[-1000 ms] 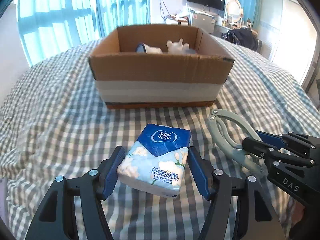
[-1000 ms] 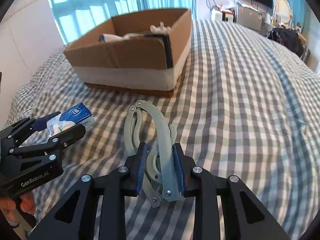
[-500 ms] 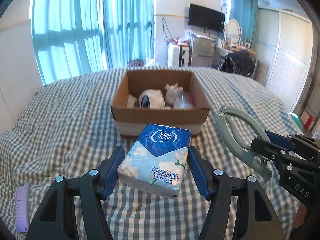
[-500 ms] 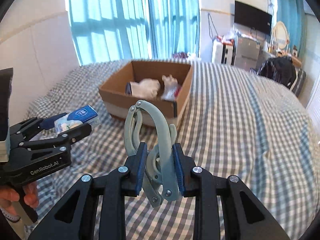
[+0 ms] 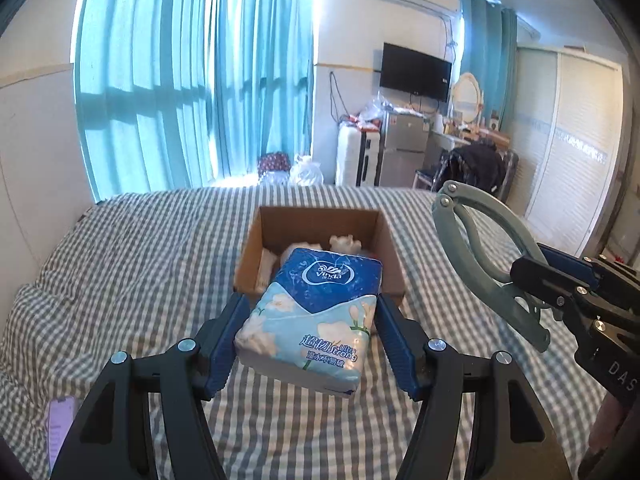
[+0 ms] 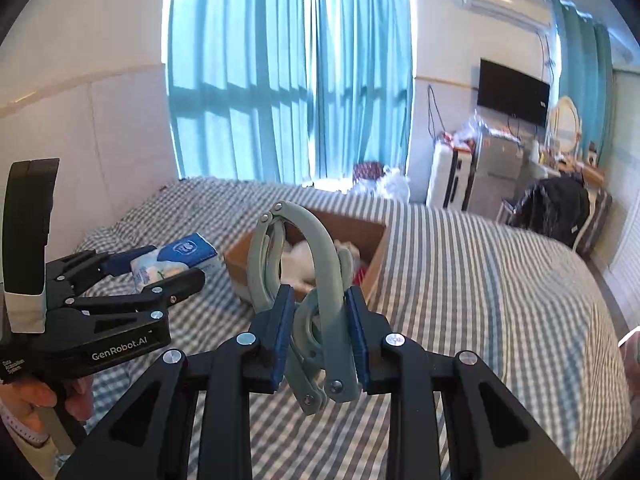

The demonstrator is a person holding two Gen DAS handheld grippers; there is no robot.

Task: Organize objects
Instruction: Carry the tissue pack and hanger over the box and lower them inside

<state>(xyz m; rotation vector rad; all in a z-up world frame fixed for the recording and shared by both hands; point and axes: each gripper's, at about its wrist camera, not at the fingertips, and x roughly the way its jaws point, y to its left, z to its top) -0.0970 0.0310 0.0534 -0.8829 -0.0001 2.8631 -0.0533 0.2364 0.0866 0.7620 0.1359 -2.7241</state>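
So my left gripper (image 5: 314,344) has its fingers (image 5: 228,344) squeezed onto both sides of a tissue pack (image 5: 316,316), blue top with "Vinda" on it and flowers lower down, sitting dead centre in the lower half of the left view. It's up in the air, clear of the bed (image 5: 132,264). The pack sits in front of the box (image 5: 390,248), a cardboard one in the middle of the frame, so it covers part of the opening; I can make out some white stuff inside but can't tell what it is. My right gripper (image 6: 320,332) is clamped on a grey-green tool (image 6: 320,280), some kind of pliers-looking thing with two curved handles, held upright in the lower centre of the right view with its hinged tip poking up in front of the box (image 6: 376,256). In the left view the same tool (image 5: 480,256) shows at the right edge, also off the checked bedding. There's a purple thing (image 5: 60,428) lying on the bed at the lower left.
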